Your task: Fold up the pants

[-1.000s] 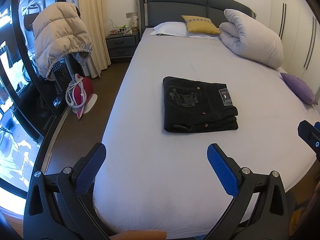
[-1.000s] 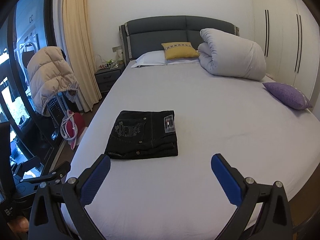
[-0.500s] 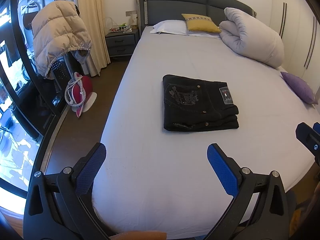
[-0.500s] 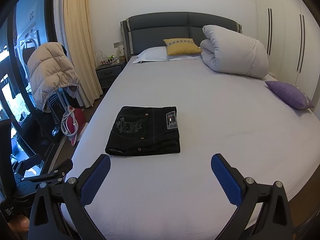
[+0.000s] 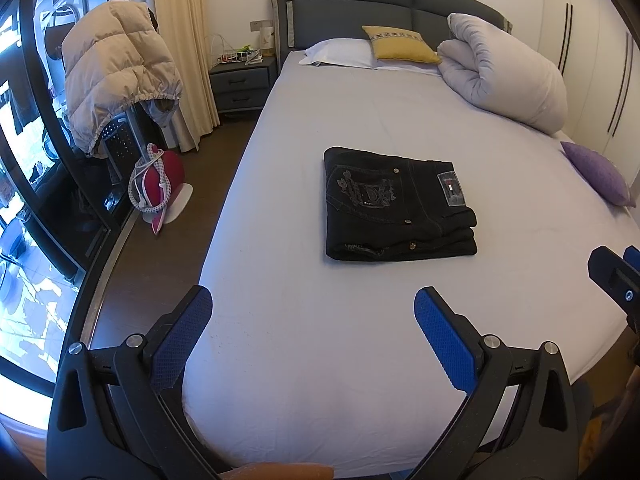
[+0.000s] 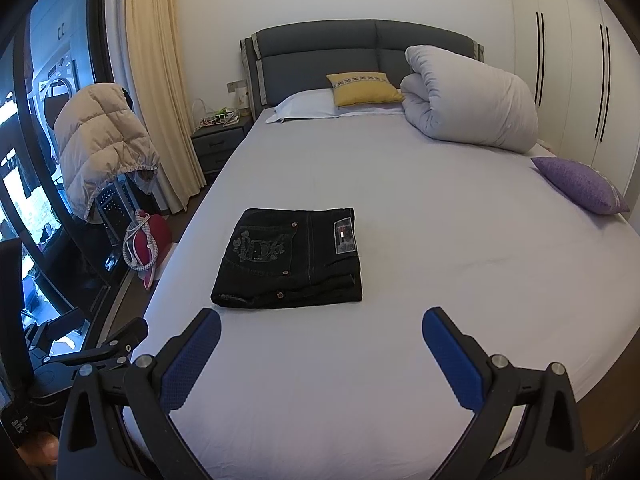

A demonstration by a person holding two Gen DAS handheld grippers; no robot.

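Black pants [image 5: 394, 204] [image 6: 292, 258] lie folded into a compact rectangle on the pale bed sheet [image 5: 360, 344], embroidered back pocket and label patch facing up. My left gripper [image 5: 312, 318] hangs open above the foot of the bed, well short of the pants, with nothing between its blue pads. My right gripper [image 6: 320, 338] is open too and holds nothing, just in front of the pants' near edge. The right gripper's tip [image 5: 616, 280] shows at the right edge of the left wrist view; the left gripper's body [image 6: 80, 356] shows at the lower left of the right wrist view.
A rolled white duvet [image 6: 472, 100], a yellow cushion [image 6: 364, 88] and a white pillow [image 6: 308, 108] sit by the headboard. A purple cushion [image 6: 580, 184] lies at the bed's right edge. A puffer jacket [image 5: 116, 72], a red bag [image 5: 156, 184] and a nightstand [image 5: 244, 84] stand left of the bed.
Both grippers stayed open while drifting slightly up and back; the pants sit a little lower in each view. The pants have not moved on the bed.
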